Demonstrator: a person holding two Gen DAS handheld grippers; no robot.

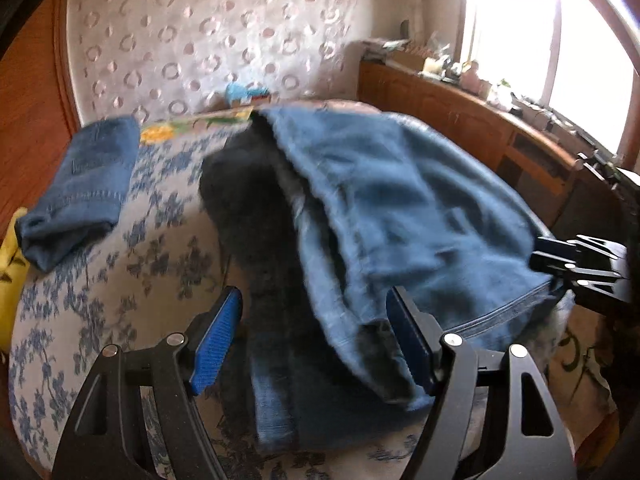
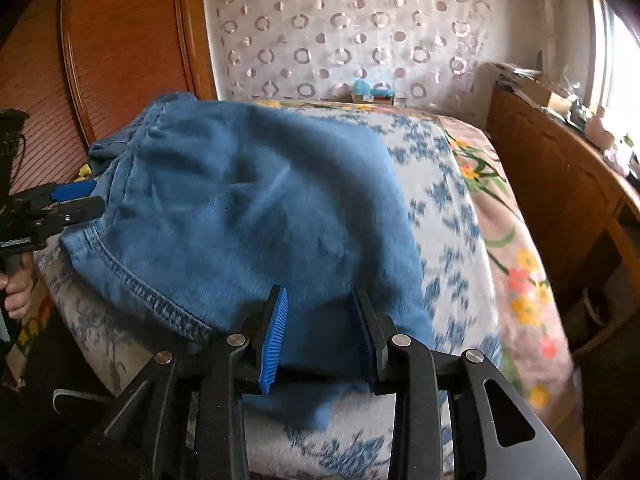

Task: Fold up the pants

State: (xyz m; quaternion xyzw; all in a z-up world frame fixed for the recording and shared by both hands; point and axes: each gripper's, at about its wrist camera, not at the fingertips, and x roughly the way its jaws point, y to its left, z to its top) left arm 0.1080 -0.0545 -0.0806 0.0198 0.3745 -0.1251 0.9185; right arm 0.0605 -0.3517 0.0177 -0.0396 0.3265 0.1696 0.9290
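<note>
Below, in the left wrist view, the left gripper (image 1: 314, 336) has its jaws spread wide, with the blurred pants (image 1: 384, 208) draped between them on the bed (image 1: 120, 280). Folded jeans (image 1: 80, 188) lie upper left. At right, the right gripper (image 1: 560, 268) meets the hem; its jaws are hard to make out.

Next, the right wrist view: jaws partly spread around the pants' near edge, cloth between the pads (image 2: 274, 336), though a pinch is unclear.

Blue denim pants (image 2: 248, 216) lie on a white bedspread (image 2: 444, 200) with blue flowers
</note>
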